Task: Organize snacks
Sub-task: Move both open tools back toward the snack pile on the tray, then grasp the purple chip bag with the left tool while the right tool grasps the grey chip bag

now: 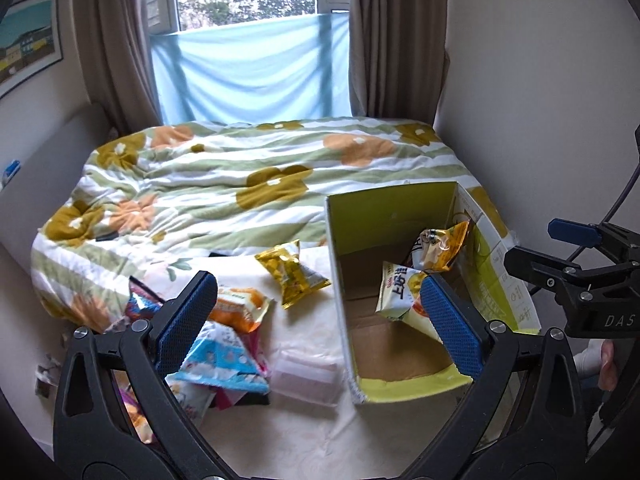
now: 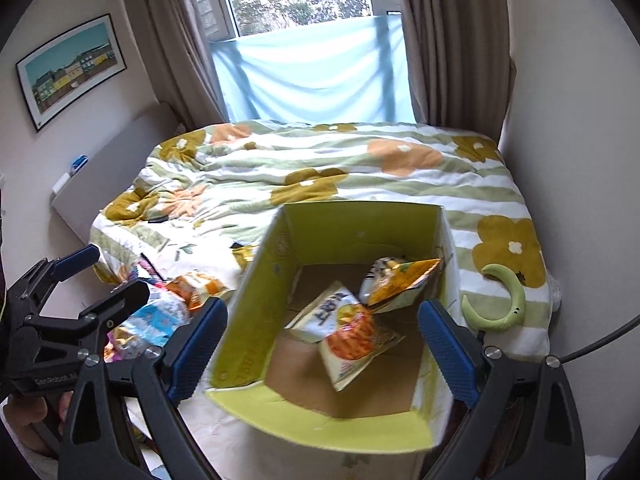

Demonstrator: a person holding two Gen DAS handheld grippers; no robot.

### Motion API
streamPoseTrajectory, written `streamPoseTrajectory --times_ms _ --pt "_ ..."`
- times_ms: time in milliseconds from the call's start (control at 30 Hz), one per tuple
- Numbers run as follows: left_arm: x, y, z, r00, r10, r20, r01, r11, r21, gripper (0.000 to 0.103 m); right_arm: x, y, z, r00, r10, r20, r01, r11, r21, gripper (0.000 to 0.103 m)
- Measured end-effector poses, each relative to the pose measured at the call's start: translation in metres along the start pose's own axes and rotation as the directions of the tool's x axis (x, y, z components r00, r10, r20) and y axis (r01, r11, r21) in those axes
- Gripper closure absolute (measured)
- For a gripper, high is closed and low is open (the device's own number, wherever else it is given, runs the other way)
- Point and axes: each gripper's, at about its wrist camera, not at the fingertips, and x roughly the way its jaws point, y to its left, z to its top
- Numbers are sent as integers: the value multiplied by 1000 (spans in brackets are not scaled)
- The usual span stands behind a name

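An open yellow-green cardboard box [image 1: 340, 280] [image 2: 256, 280] stands on the bed. Inside lie a white-and-orange snack bag [image 2: 348, 336] [image 1: 396, 292] and an orange-yellow bag [image 2: 400, 284] [image 1: 440, 248]. Left of the box, a yellow bag [image 1: 290, 274], an orange bag [image 1: 240, 308] [image 2: 198, 286] and a blue-and-white bag [image 1: 222, 356] lie among a pile of several packets. My left gripper [image 1: 320, 320] is open and empty, above the packets and the box's left wall. My right gripper [image 2: 322, 344] is open and empty, over the box.
A clear plastic tub [image 1: 308, 372] sits beside the box. A floral duvet [image 1: 240, 176] covers the bed's far part. A green crescent-shaped item [image 2: 504, 304] lies right of the box. Walls close in on both sides; a curtained window [image 1: 252, 60] is beyond.
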Motion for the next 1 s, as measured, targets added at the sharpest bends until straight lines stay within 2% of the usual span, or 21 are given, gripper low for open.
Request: streamPoseTrajectory --times_ms 200,467,767,1000 --pt "-32 47 -24 1000 2 17 -2 1000 -17 2 -14 47 -17 999 -32 32 33 999 -38 8" --pt "-61 142 -76 999 27 -26 -28 999 -37 2 -10 116 -44 999 20 48 -23 999 45 8" --pt "-53 238 -151 990 -12 -138 1 997 -79 2 25 202 -83 999 46 16 -48 994 101 8" --pt "-29 277 -197 974 -63 -218 42 994 -99 2 72 248 -113 993 106 -52 -98 985 145 8"
